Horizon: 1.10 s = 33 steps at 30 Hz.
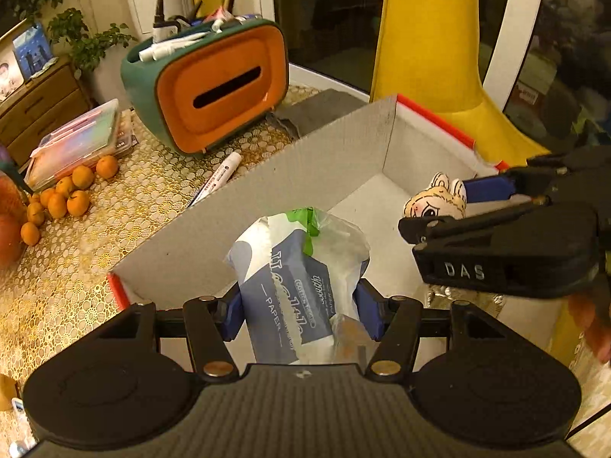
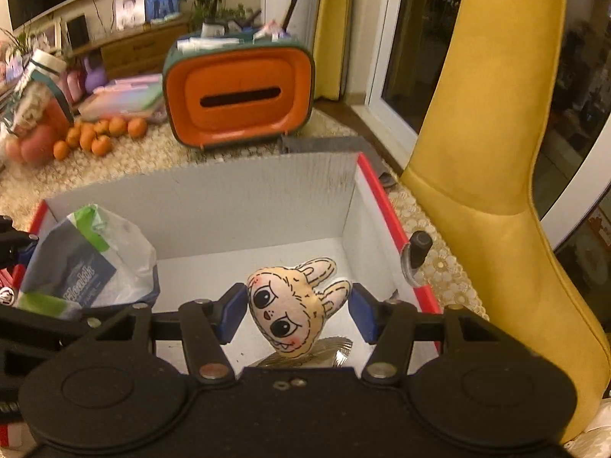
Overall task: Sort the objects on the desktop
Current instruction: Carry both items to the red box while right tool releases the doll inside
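A grey cardboard box (image 1: pixel 305 168) with a red rim stands open on the gold-patterned table. My left gripper (image 1: pixel 301 305) is shut on a blue-and-white tissue pack (image 1: pixel 298 267) with a green strip, held over the box's left end. My right gripper (image 2: pixel 298 309) is shut on a beige plush bunny head (image 2: pixel 294 305), its blue pads against both sides, above the box's (image 2: pixel 248 206) white floor. The left wrist view shows the right gripper (image 1: pixel 439 206) coming in from the right with the plush (image 1: pixel 435 202). The tissue pack (image 2: pixel 88 267) shows at the left of the right wrist view.
An orange-and-green tissue holder (image 1: pixel 221 91) with pens on top stands behind the box. A white marker (image 1: pixel 221 175) lies by the box's far wall. Tangerines (image 1: pixel 72 191) and a clear pen case (image 1: pixel 80 137) sit left. A yellow chair (image 2: pixel 496 191) stands right.
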Tool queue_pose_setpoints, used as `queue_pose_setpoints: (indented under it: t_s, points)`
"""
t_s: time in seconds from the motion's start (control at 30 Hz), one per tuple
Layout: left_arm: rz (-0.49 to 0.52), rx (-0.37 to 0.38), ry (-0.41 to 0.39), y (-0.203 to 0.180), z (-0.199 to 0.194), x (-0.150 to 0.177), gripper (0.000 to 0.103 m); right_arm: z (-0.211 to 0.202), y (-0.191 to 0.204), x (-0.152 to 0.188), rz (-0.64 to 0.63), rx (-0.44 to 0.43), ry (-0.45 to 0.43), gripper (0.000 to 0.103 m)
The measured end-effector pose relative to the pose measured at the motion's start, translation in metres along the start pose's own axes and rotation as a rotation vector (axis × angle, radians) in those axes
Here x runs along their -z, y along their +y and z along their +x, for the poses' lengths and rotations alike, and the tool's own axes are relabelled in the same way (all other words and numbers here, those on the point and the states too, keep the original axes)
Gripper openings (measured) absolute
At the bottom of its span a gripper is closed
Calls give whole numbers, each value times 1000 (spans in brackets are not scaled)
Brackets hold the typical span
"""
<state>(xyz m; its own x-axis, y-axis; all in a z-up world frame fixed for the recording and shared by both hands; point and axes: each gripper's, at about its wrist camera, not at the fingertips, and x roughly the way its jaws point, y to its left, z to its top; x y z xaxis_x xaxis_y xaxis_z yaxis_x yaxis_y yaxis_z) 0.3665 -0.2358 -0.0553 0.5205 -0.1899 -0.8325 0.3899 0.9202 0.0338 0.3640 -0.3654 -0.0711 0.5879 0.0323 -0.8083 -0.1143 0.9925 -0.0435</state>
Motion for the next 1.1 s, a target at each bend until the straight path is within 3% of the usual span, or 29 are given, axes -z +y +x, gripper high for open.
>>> queue_pose_setpoints:
  t_s: [0.33,0.77,1.1]
  points:
    - [30,-28,55,-2,25,-3,59,25,5,-8,-72,44,85,58]
    - [4,-25,131,7,45,2,62,35,10,-6,-98,-11,134,60]
    - [11,-11,80,4,27,4,69,28,10,-3,-83,-35,117,72]
